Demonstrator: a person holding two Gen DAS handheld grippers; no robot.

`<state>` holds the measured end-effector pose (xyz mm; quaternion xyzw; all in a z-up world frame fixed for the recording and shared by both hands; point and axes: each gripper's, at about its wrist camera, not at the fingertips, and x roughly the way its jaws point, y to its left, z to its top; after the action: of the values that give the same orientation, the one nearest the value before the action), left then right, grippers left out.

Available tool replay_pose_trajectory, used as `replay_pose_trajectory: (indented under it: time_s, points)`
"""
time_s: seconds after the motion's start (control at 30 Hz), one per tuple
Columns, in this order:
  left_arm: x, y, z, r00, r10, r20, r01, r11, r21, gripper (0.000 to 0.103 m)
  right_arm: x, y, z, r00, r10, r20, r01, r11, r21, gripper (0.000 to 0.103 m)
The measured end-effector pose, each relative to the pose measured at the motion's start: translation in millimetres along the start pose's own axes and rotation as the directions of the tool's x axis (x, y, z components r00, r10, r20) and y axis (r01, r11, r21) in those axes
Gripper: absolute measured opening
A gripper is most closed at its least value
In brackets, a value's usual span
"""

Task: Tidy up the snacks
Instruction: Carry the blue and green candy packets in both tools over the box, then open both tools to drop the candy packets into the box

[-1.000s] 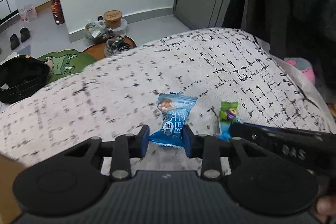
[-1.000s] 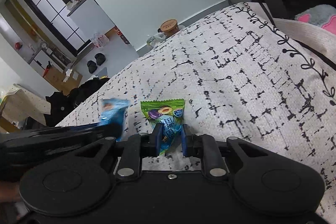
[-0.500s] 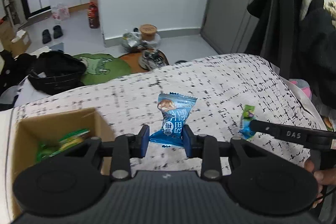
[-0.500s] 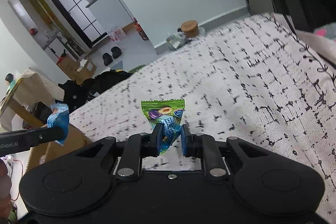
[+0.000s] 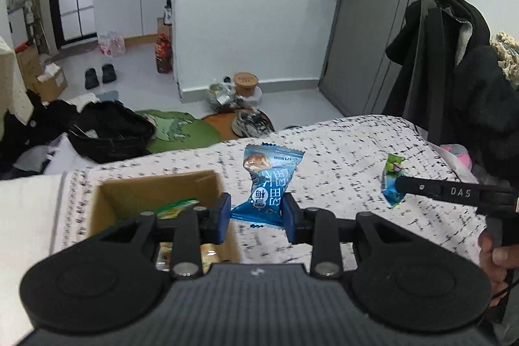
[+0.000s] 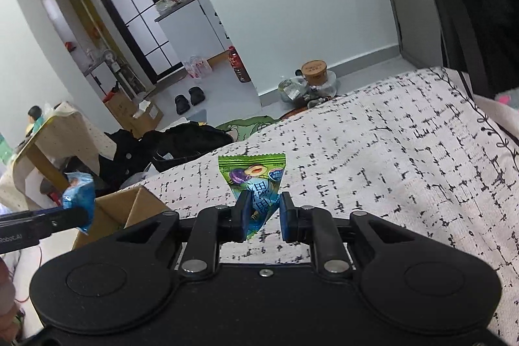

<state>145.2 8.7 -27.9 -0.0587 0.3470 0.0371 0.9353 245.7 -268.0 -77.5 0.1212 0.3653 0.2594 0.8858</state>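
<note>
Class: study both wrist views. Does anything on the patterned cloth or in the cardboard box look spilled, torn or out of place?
Nothing stands out. The blue snack packet and green snack packet look intact in the tongs, and the open cardboard box sits upright with packets inside.

Lived-in home, bedroom opening onto a kitchen. Patterned bedspread (image 5: 340,151) near; coats (image 5: 454,70) on a rack right; slippers (image 5: 97,75), black bag (image 5: 110,132), green rug (image 5: 181,132) on far floor; kitchen cabinets (image 5: 129,5) far left.
</note>
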Motion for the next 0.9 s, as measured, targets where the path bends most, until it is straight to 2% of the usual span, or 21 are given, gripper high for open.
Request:
replay_pose_trajectory:
  time_s: [0.17, 0.43, 0.67, 0.9]
  points:
    - [-15, 24, -6, 1.0, 0.01, 0.018, -0.009, 0.999, -0.052, 0.032, -3, 20, -4, 1.0, 0.001, 0.007, -0.001, 1.0, -0.023, 0.018]
    - [-29, 57, -24, 0.999, 0.036, 0.013, -0.034, 0.993, -0.114, 0.032, -4, 60, -6, 0.997, 0.073, -0.027, -0.073, 0.997, -0.018, 0.018]
    - [-36, 76, -41, 0.999, 0.05, -0.007, -0.05, 0.989, -0.138, 0.032, -2, 95, -11, 0.995, 0.099, -0.029, -0.101, 0.992, -0.071, 0.018]
    - [-34, 84, -55, 0.999, 0.029, -0.033, -0.034, 0.988, -0.153, 0.033, 6, 123, -20, 0.992, 0.118, -0.049, -0.122, 0.988, -0.095, 0.018]
